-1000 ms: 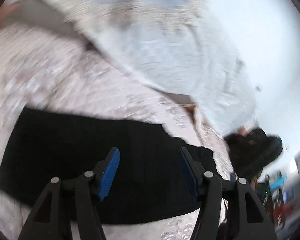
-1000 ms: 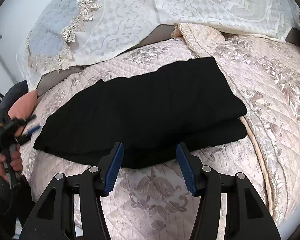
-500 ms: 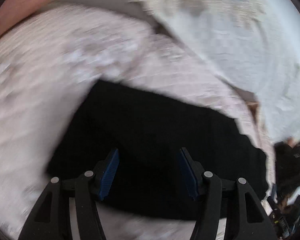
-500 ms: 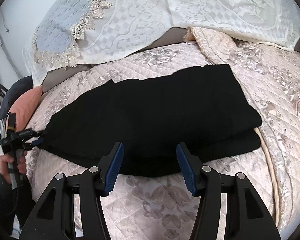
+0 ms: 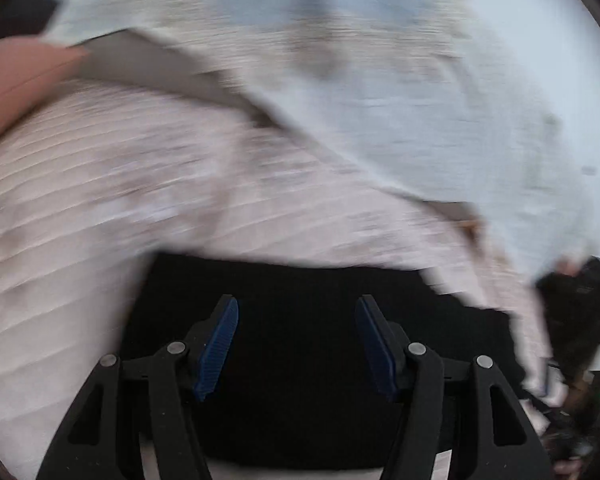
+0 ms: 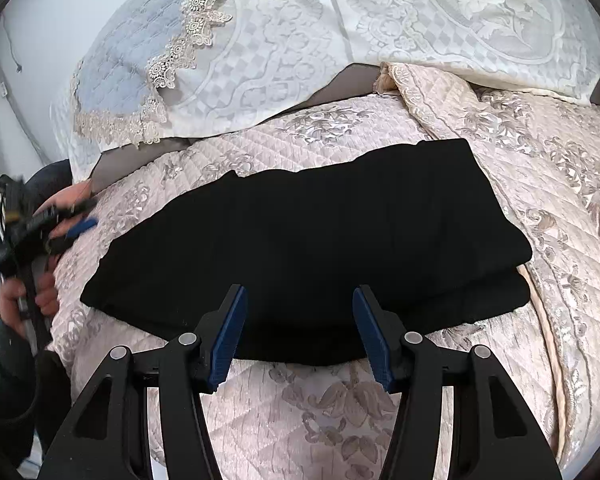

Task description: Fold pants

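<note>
Black pants (image 6: 308, 236) lie folded in a long band across the quilted bed, two layers showing at their right end. My right gripper (image 6: 299, 330) stands open over their near edge, nothing between its blue pads. In the blurred left wrist view the pants (image 5: 300, 336) fill the lower middle, and my left gripper (image 5: 296, 340) hangs open above their left end. From the right wrist view the left gripper (image 6: 80, 226) shows at the far left in a hand, just off the pants' left tip.
A pink-beige quilted bedspread (image 6: 340, 408) covers the bed. White lace-trimmed pillows (image 6: 300, 40) lie along the back. A peach cushion (image 5: 16, 80) sits at the left end. The person's dark sleeve (image 6: 16, 392) is at the lower left, and the bed edge falls away at the right.
The left gripper has swung and dipped over the pants' left end, its view shifting across the cloth. The right gripper has stayed over the near edge. Both stay open.
</note>
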{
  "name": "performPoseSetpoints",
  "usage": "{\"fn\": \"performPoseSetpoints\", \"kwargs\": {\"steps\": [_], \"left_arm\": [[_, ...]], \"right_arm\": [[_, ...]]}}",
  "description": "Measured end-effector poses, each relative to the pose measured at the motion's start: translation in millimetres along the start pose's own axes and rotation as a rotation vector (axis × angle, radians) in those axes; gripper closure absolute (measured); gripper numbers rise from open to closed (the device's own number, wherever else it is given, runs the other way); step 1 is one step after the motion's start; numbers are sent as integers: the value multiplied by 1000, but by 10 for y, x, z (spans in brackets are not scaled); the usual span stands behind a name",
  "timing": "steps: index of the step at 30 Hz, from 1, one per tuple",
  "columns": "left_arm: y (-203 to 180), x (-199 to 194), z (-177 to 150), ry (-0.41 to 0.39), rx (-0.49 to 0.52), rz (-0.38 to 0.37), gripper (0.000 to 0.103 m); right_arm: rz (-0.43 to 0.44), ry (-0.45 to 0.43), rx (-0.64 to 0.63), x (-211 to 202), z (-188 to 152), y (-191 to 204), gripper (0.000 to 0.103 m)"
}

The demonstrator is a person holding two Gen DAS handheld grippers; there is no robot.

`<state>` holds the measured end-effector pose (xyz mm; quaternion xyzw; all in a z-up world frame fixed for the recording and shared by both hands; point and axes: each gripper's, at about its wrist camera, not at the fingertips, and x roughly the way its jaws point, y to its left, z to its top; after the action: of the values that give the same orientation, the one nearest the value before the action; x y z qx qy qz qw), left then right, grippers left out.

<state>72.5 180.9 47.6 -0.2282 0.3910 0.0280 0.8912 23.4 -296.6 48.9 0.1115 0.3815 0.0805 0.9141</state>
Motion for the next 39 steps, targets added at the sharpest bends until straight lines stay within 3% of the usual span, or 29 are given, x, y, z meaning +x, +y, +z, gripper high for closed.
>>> {"fn": "performPoseSetpoints", "kwargs": {"steps": [2, 3, 7, 11, 14, 18, 20, 23, 27, 32, 37, 39], "left_arm": [[250, 7, -150, 60, -29, 104, 40], [312, 50, -197, 86, -40, 120, 40], [356, 282, -272, 180, -139, -32, 40], [72, 477, -103, 129, -111, -62, 40], [-358, 588, 91, 102, -3, -115, 40], [-953, 656, 113, 154, 148, -360, 40], [-1086, 652, 65, 156, 178, -391, 40], [-955, 512, -21, 105, 154, -342, 40], [-425, 244, -92, 16, 66, -139, 40], [31, 257, -142, 54, 3, -3, 39], [-138, 504, -75, 89, 54, -23, 38], [-106, 666, -43, 145, -8, -20, 39]], "right_arm": [[3, 5, -5, 39, 2, 5, 47], [7, 7, -7, 59, -2, 10, 47], [14, 26, -16, 169, -8, 66, 47], [32, 19, -31, 169, -7, 166, 47], [23, 15, -32, 142, 4, 174, 47], [5, 6, -16, 119, 25, 113, 47], [-2, 5, -3, 120, 35, 78, 47], [-2, 2, 3, 110, 38, 62, 47], [3, 4, -7, 114, 25, 56, 47], [21, 22, -12, 236, 8, 91, 47], [33, 32, -32, 286, -11, 190, 47], [27, 34, -47, 285, -13, 222, 47]]}}
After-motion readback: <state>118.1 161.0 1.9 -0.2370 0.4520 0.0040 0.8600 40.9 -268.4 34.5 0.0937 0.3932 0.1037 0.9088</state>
